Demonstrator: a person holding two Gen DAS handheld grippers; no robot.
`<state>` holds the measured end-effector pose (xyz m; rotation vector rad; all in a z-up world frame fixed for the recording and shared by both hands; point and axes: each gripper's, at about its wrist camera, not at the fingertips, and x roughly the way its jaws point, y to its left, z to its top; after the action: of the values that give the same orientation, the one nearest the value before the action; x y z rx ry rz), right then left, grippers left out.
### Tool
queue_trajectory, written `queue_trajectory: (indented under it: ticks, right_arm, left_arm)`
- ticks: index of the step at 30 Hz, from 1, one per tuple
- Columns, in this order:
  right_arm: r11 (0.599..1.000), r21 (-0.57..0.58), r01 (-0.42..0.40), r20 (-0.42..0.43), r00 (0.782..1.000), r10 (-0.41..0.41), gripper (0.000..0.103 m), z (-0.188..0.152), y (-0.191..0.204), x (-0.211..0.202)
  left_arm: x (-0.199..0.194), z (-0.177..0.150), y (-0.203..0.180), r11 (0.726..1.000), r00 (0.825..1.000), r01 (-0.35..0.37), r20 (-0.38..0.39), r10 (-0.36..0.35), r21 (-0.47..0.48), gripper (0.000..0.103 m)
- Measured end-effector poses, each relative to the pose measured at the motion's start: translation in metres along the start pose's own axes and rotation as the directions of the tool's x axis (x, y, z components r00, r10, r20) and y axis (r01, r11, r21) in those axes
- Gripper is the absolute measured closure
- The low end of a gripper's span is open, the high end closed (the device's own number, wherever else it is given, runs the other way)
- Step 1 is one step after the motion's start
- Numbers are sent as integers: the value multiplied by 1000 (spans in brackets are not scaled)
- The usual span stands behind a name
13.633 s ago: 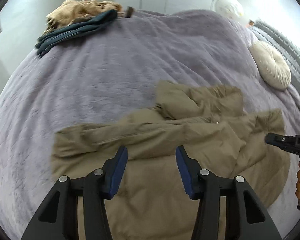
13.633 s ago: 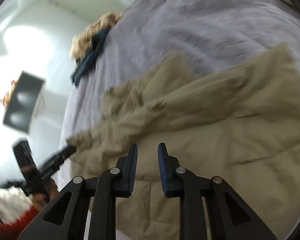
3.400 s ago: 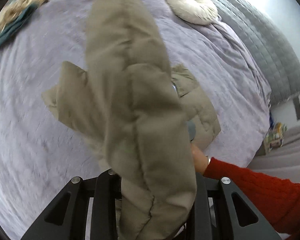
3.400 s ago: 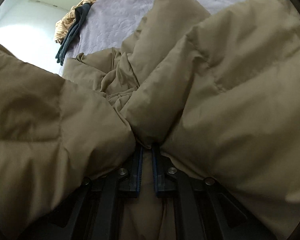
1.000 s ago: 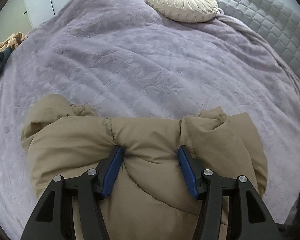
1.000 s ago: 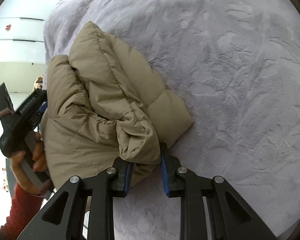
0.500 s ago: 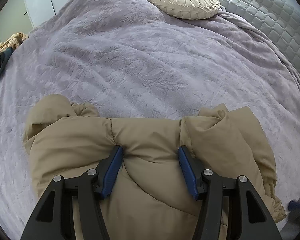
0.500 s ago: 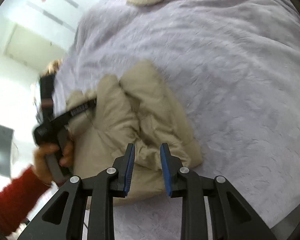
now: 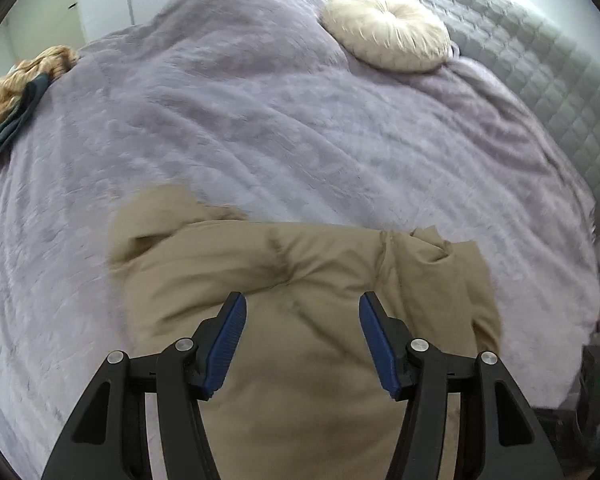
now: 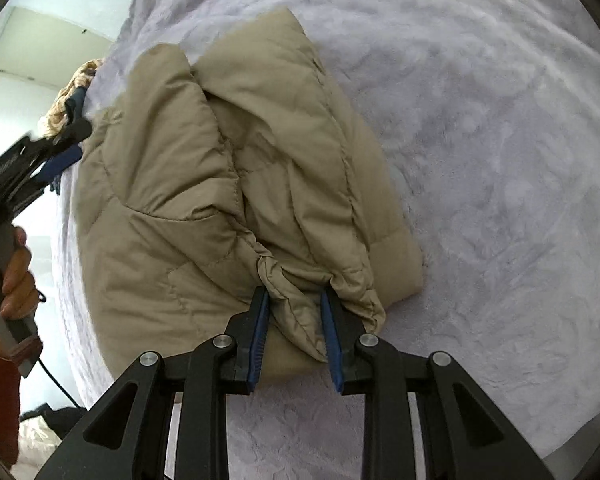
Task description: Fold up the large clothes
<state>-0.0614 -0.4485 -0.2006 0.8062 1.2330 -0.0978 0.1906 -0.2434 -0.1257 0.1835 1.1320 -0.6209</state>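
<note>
While the folded tan puffer jacket (image 10: 236,184) lay on the lavender bed (image 9: 300,120), the right tool (image 10: 294,322) pinched its bunched corner. The left tool (image 9: 300,332) hovered above it, spread wide.

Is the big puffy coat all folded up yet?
Nearly. The tan coat already lies in a thick folded bundle on the purple bed cover. The right gripper pinches a bunched edge at its near corner; the left gripper is open above it. Left: let go and maybe smooth that lumpy corner.

The puffy tan quilted coat (image 10: 204,184) lay folded on the soft purple bed (image 10: 500,160); the right gripper (image 10: 294,304) jaws pinched its corner.
</note>
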Motion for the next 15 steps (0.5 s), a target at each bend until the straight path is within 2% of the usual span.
queue_trajectory:
  ticks: [1, 2, 3, 4, 8, 10, 13, 15]
  right_arm:
    - [1000, -17, -8, 9, 1000, 8, 74, 3, 2, -7]
    - [1000, -27, -14, 13, 1000, 15, 73, 8, 4, -8]
    - [999, -36, -20, 17, 1000, 21, 70, 12, 6, -12]
    - [999, -46, -23, 20, 1000, 24, 68, 16, 7, -16]
    - [996, -86, -23, 23, 999, 25, 60, 35, 10, -27]
    - [993, -114, -15, 34, 999, 19, 43, 46, 12, -30]
    - [991, -133, -11, 44, 999, 17, 28, 59, 11, -32]
    - [990, -137, -28, 35, 999, 34, 22, 68, 6, -30]
  left_arm:
    - [-10, -4, 10, 1000, 1000, 0, 2, 0, -18, 43]
    - [-16, -7, 18, 999, 1000, -6, -2, 6, -33, 34]
    - [-20, -12, 27, 999, 1000, -8, -9, 8, -51, 22]
    - [-24, -17, 37, 997, 1000, -4, -12, 3, -77, 6]
    - [-25, -44, 68, 987, 999, -4, -45, -3, -158, 4]
    - [-20, -57, 81, 977, 997, 16, -71, -32, -212, 4]
    - [-8, -77, 98, 946, 985, 102, -100, -139, -309, 4]
    - [3, -90, 107, 909, 966, 178, -108, -234, -378, 4]
